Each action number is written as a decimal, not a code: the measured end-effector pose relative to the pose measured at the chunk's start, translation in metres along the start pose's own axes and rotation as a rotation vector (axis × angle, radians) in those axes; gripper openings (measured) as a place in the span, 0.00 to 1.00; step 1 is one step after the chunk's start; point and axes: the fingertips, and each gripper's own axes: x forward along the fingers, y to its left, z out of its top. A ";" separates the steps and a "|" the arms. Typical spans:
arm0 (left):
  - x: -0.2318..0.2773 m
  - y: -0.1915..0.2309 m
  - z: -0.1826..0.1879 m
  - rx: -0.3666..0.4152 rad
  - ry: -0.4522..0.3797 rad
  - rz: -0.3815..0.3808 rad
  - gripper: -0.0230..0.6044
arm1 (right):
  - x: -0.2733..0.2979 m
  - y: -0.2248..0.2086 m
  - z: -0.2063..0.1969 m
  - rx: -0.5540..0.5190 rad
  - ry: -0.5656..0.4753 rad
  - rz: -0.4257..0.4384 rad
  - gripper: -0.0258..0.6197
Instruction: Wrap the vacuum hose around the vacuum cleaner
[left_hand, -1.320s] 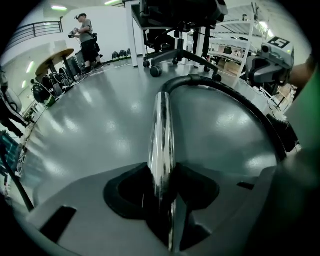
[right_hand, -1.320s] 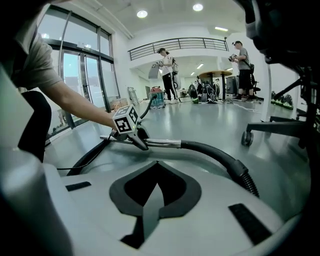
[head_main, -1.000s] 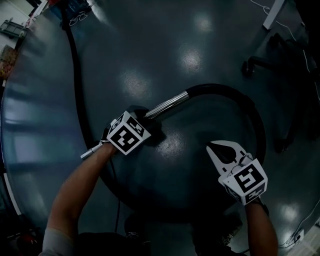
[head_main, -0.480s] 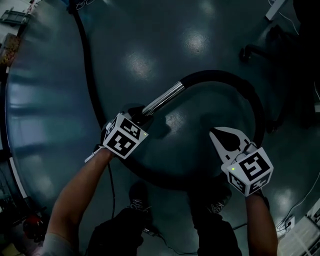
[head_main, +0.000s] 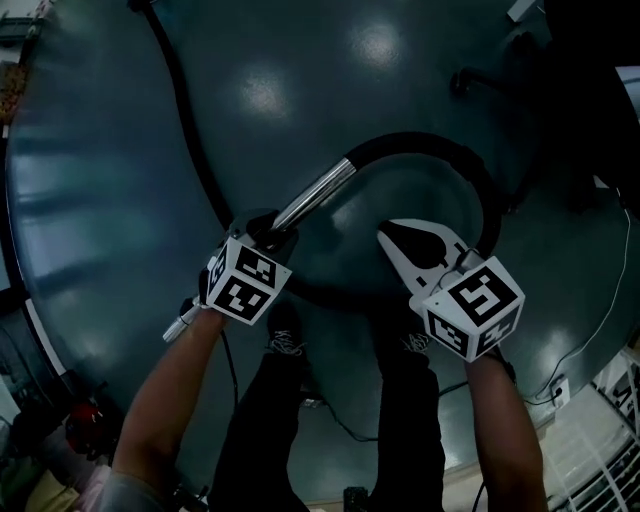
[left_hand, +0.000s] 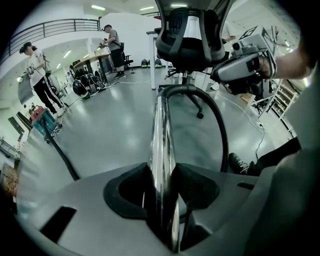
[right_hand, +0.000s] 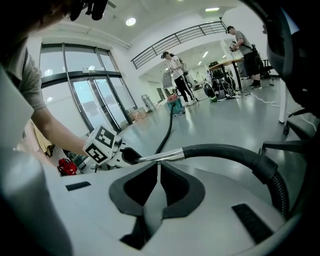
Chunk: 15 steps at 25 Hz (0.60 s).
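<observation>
- The left gripper (head_main: 268, 232) pinches the vacuum hose's shiny metal tube (head_main: 315, 195) near its lower end; the tube runs straight out between the pads.
- The right gripper (head_main: 390, 233) has its jaws pressed together with nothing between them, and it hangs just beside the tube, inside the loop.
- Beyond the tube, the black vacuum hose (head_main: 440, 148) arcs round the right gripper, passes under both hands and trails over the floor (head_main: 100, 200) to the head view's top left edge.
- An office chair (left_hand: 190, 35) stands close behind the loop; a thin cable (head_main: 600, 310) lies to the right.
- Compared with a second ago, both grippers are higher and closer together, the person's shoes (head_main: 285, 342) now show beneath them, and both grips are unchanged.
</observation>
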 end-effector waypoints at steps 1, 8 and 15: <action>-0.009 -0.005 0.001 0.000 0.003 0.003 0.32 | -0.001 0.006 0.003 0.010 -0.001 0.003 0.05; -0.072 -0.033 -0.005 -0.046 0.028 -0.011 0.32 | 0.005 0.042 0.010 0.187 0.011 -0.042 0.20; -0.131 -0.051 -0.021 -0.082 0.040 -0.014 0.32 | 0.028 0.076 0.019 0.423 -0.055 -0.073 0.43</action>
